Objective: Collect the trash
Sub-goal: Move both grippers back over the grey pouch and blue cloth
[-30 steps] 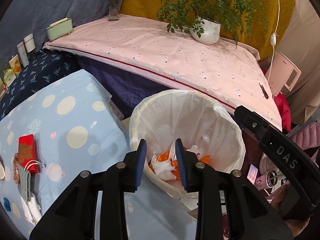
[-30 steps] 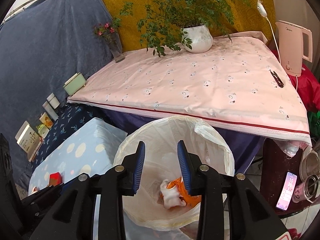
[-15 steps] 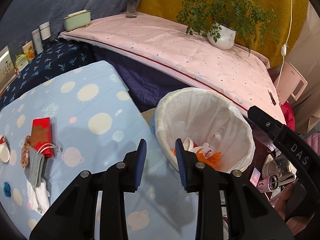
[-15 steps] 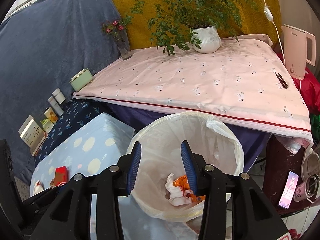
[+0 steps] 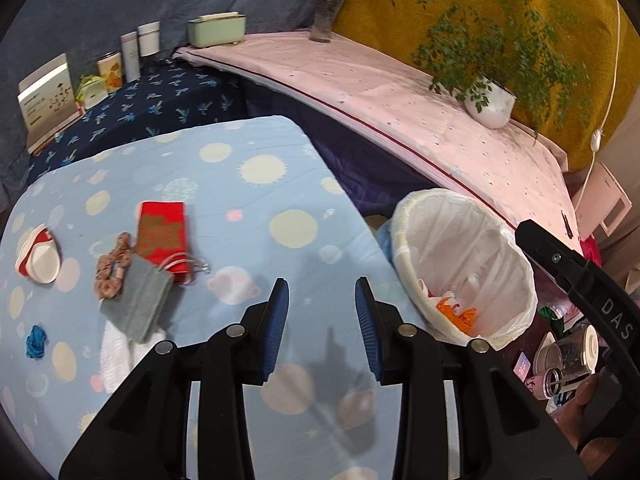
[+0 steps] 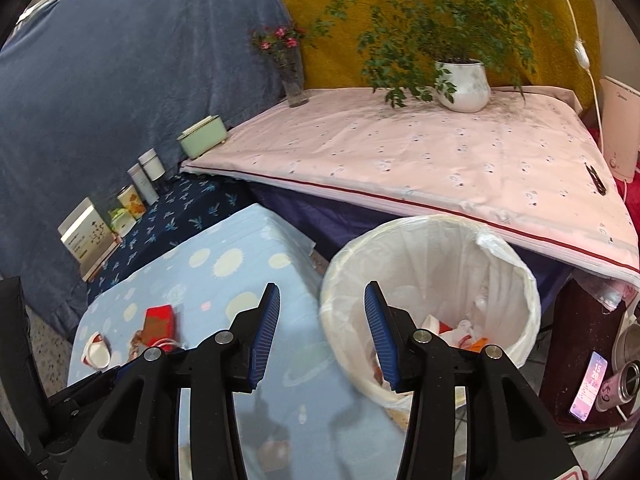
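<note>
A white-lined trash bin (image 5: 496, 252) stands right of the light blue table (image 5: 248, 200), with orange and white trash (image 5: 456, 312) inside; it also shows in the right wrist view (image 6: 508, 276). On the table lie a red packet (image 5: 162, 232), a grey face mask (image 5: 138, 304), a brown scrunchie (image 5: 112, 266), a crushed paper cup (image 5: 38, 252), a blue scrap (image 5: 36, 342) and a white tissue (image 5: 116, 354). My left gripper (image 5: 322, 320) is open and empty above the table. My right gripper (image 6: 320, 332) is open and empty at the bin's left rim.
A pink-covered table (image 6: 420, 152) behind carries a potted plant (image 6: 462, 84), a flower vase (image 6: 294, 80) and a green box (image 6: 202, 136). Boxes and tins (image 5: 108, 68) line a dark blue shelf. A kettle (image 6: 620, 128), phone (image 6: 590, 384) and cans (image 5: 560, 368) stand right.
Both grippers have swung left, away from over the bin and toward the blue table. More of the table and its items are now in view. Both stay open.
</note>
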`<state>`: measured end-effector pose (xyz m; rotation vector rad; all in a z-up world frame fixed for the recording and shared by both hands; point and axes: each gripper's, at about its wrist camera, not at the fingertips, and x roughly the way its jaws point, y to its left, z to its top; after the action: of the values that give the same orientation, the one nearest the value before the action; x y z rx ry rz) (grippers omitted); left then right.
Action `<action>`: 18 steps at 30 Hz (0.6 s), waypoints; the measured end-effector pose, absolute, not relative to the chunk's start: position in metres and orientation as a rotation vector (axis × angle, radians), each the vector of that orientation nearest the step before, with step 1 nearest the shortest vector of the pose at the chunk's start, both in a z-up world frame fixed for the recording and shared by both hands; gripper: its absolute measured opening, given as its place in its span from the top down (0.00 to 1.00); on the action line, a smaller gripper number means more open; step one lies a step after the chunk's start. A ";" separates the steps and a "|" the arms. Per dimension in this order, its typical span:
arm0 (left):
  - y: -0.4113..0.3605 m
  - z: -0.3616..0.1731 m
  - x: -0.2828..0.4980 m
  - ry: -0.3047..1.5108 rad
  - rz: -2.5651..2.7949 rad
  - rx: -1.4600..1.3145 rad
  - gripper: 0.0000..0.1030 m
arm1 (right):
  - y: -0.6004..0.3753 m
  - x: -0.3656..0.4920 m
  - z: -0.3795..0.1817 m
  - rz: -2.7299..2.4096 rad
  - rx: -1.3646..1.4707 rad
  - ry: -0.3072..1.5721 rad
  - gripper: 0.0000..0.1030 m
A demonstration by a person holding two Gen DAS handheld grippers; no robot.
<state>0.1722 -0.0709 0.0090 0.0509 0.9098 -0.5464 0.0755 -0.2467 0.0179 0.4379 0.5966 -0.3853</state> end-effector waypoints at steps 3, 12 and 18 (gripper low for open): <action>-0.053 0.010 0.174 0.905 -0.519 0.034 0.68 | -0.230 0.081 0.021 -0.358 0.417 0.603 0.57; 0.008 0.005 0.179 0.910 -0.421 -0.024 0.68 | -0.178 0.097 0.022 -0.277 0.368 0.632 0.54; 0.050 0.000 0.183 0.917 -0.353 -0.071 0.65 | -0.142 0.108 0.017 -0.225 0.336 0.659 0.54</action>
<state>0.1826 0.0499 -0.0005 -0.0706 0.9174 -0.3533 0.1080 -0.1415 0.0175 0.3357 0.6586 -0.2249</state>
